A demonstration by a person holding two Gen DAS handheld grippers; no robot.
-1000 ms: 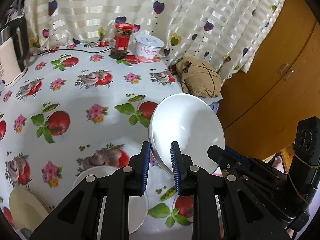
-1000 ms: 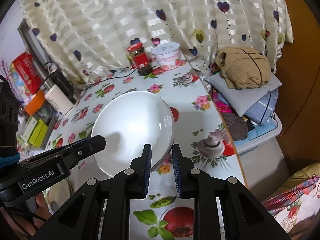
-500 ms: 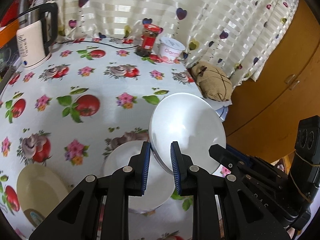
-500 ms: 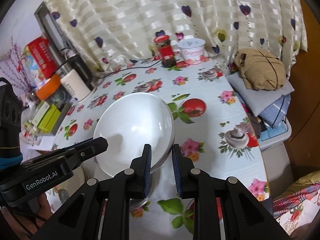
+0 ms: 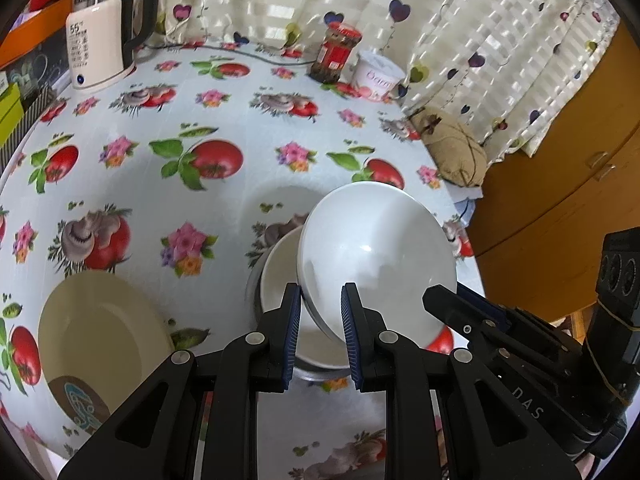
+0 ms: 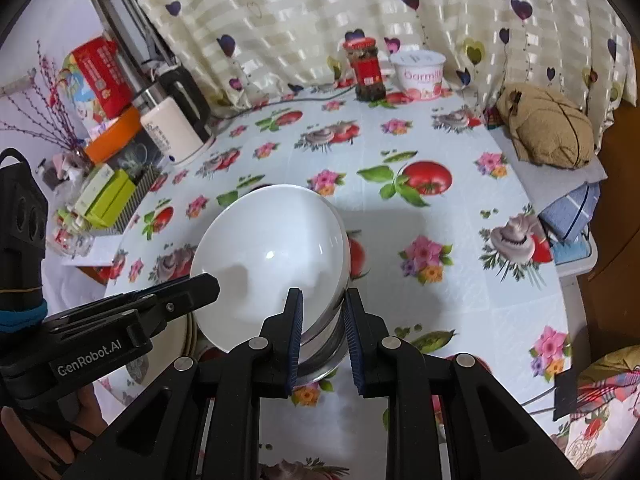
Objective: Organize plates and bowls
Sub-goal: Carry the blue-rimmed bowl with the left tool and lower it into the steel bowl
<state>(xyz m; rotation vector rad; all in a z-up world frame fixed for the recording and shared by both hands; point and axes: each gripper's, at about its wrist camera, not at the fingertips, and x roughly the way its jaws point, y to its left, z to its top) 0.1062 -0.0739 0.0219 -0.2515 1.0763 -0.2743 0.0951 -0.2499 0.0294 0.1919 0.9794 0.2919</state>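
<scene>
A white bowl (image 5: 376,252) is held between both grippers, tilted, just above a second white bowl (image 5: 280,276) that sits on the table. My left gripper (image 5: 320,320) is shut on the held bowl's near rim. My right gripper (image 6: 322,320) is shut on the opposite rim of the same bowl (image 6: 268,260), over the lower bowl (image 6: 324,344). A cream plate (image 5: 100,336) with a blue pattern lies on the table at the lower left of the left wrist view.
The tablecloth (image 5: 224,128) has tomato and mushroom prints. A white kettle (image 5: 100,44), a red-lidded jar (image 5: 336,56) and a yogurt tub (image 5: 378,80) stand at the back by the curtain. A tan cushion (image 6: 548,128) lies off the table's right edge. Boxes (image 6: 108,196) crowd the left.
Both grippers have carried the white bowl back and down over the second bowl on the table. The cream plate and kettle have come into fuller view.
</scene>
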